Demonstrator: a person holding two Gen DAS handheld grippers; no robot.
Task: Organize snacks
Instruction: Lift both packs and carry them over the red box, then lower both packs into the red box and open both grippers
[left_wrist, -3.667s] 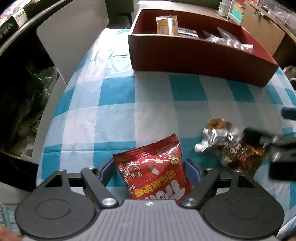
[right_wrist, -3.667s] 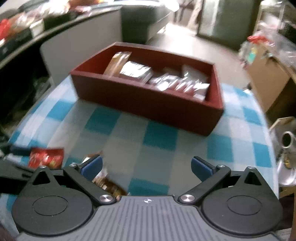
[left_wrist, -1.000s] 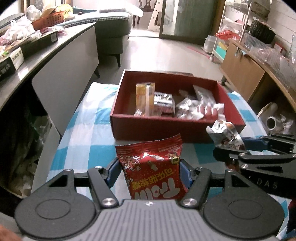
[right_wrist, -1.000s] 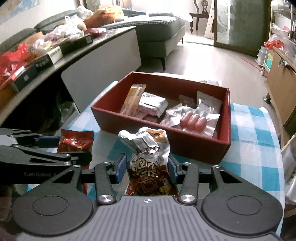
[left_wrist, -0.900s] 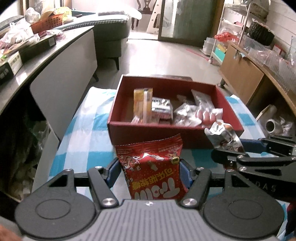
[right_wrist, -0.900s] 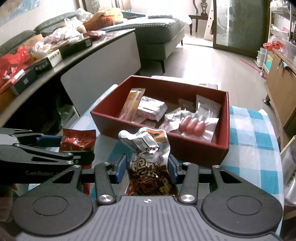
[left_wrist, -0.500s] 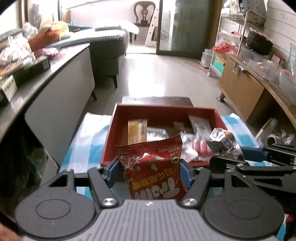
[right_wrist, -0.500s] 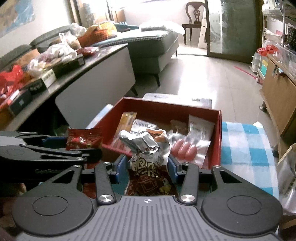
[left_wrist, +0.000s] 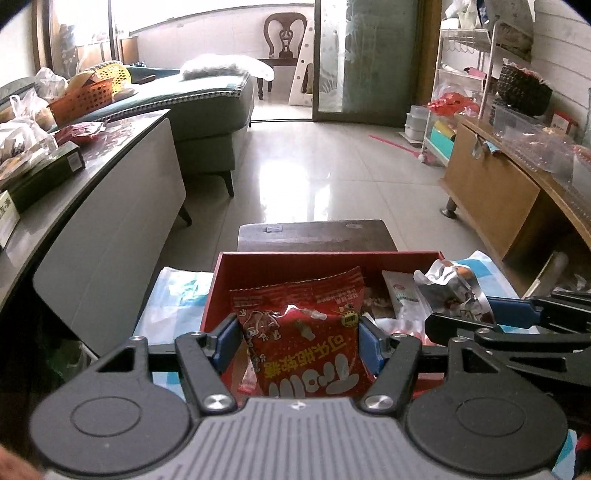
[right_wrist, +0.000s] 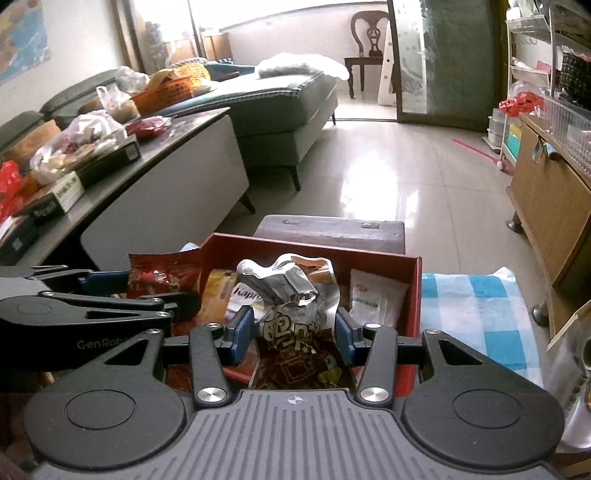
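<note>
Red snack packet (left_wrist: 303, 343) upright in left tongs (left_wrist: 297, 341), top edge up

Two claws, left (left_wrist: 297, 341) and right (right_wrist: 294, 329), two held snack packets (left_wrist: 306, 341) (right_wrist: 291, 295), one red box (right_wrist: 310, 246).

A table covered with a blue-and-white checked cloth (right_wrist: 476, 306) carries a red box (right_wrist: 413, 291) that sits at its far edge. Inside the box lie snack packets, among them a white sachet (right_wrist: 376, 299) against its right wall and what looks like a yellow packet (right_wrist: 216, 291) toward its left. Bare cloth shows to the box's right and left (left_wrist: 177, 295).
</note>
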